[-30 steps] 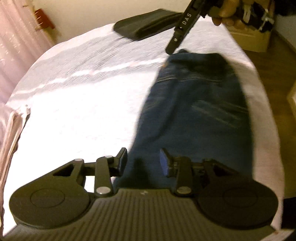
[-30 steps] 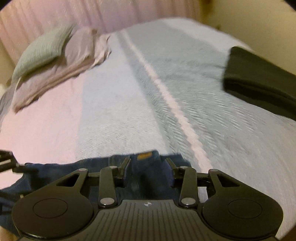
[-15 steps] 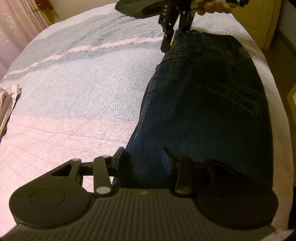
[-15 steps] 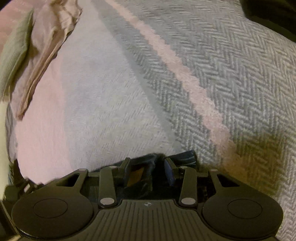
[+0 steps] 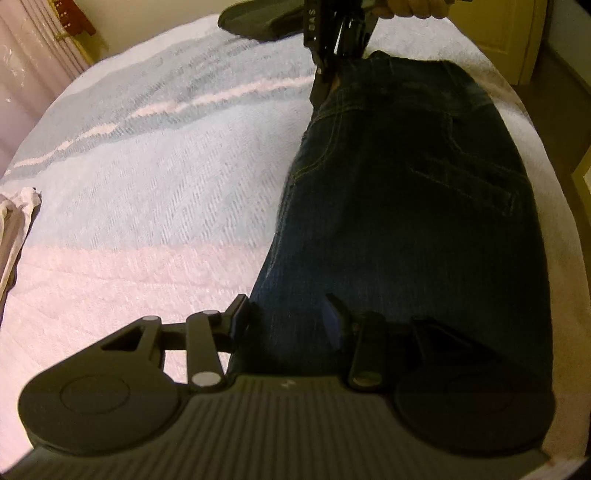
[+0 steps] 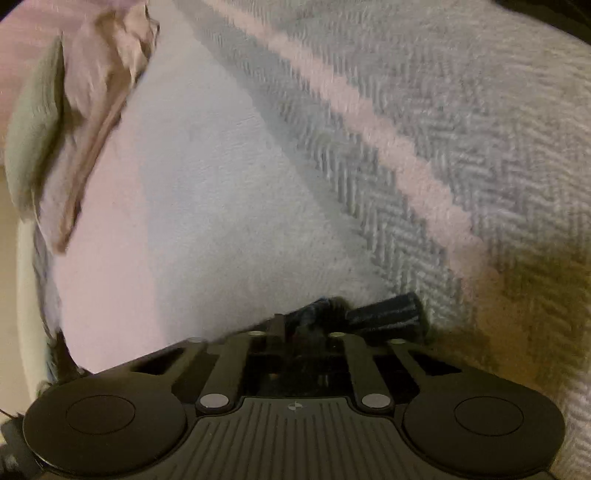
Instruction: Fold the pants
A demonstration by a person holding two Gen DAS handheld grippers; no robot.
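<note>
Left wrist view: our left gripper (image 5: pixel 286 319) has its fingers (image 5: pixel 240 314) partly apart over the near hem of the jeans (image 5: pixel 406 221), denim between them, grip unclear. Left of them the bed cover (image 5: pixel 147 184) lies bare and wide; right, the bed edge is close. Beyond, our right gripper (image 5: pixel 325 70) has just clamped fully onto the far waistband, cloth bunched between its fingers. A dark folded garment (image 5: pixel 258 18) lies farther on.
</note>
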